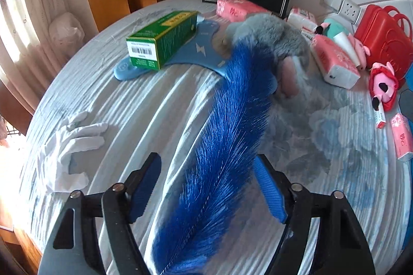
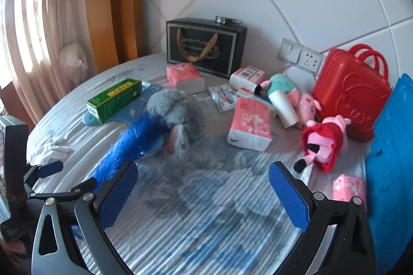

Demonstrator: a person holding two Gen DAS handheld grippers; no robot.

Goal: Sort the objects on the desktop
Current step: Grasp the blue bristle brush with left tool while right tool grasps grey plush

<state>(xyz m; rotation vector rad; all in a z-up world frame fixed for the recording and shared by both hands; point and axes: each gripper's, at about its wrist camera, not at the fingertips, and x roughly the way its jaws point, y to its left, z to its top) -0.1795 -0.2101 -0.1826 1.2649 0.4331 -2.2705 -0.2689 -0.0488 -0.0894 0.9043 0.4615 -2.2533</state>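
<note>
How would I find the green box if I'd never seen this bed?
Start at the tall black gift bag against the wall. Left of it, the long green cardboard box lies on a flat blue mat. It is the only green thing; nearby packs are pink.

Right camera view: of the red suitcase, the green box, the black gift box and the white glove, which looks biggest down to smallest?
1. Red suitcase and black gift box: too alike to rank; the gift box stands farther back.
2. Green box.
3. White glove, crumpled, smallest.

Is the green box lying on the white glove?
No, the green box lies on a blue mat, apart from the white glove.
</note>
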